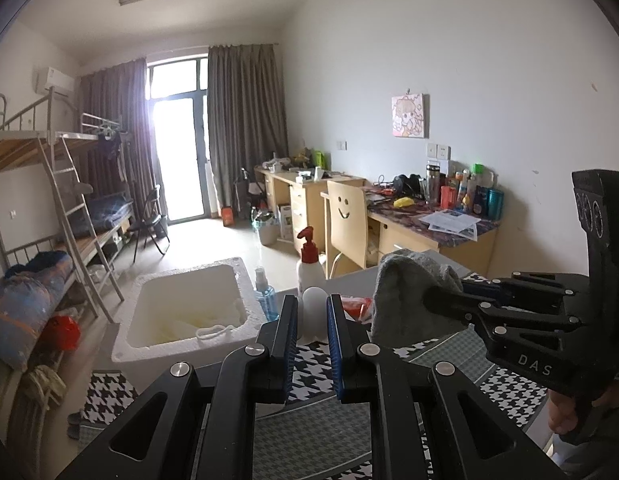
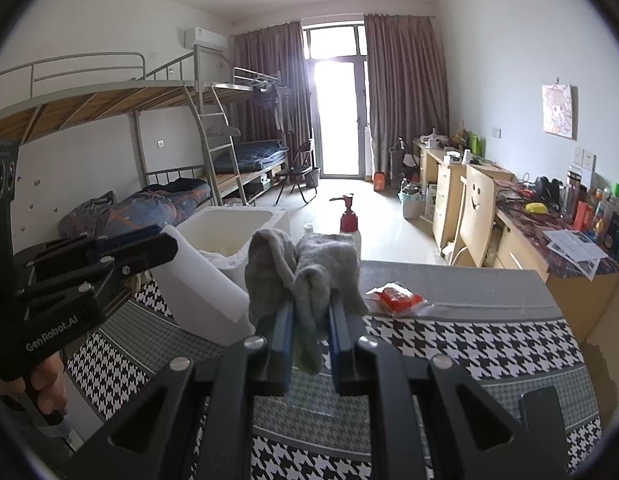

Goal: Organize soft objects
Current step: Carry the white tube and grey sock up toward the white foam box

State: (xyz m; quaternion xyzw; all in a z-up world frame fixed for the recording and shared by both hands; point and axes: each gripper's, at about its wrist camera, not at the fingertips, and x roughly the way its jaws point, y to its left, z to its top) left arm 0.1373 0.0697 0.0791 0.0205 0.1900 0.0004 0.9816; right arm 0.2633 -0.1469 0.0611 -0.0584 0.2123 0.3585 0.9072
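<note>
My right gripper (image 2: 311, 308) is shut on a crumpled grey cloth (image 2: 309, 272), which bulges up above the blue pads and hangs down between them. The left wrist view shows the same cloth (image 1: 405, 292) held up by the right gripper (image 1: 433, 296) at the right. A smooth white roll (image 1: 315, 304) stands between the blue pads of my left gripper (image 1: 312, 304), which is shut on it. In the right wrist view the roll (image 2: 201, 276) slants down from the left gripper (image 2: 161, 246). Both grippers are above a table with a houndstooth cover (image 2: 469, 340).
An open white foam box (image 1: 181, 308) stands past the table's left end, with pale fabric inside. A red-topped pump bottle (image 1: 309, 264) and a blue spray bottle (image 1: 265, 292) stand at the far edge. A red packet (image 2: 397, 300) lies on the table. Desks and a chair line the right wall, bunk beds the left.
</note>
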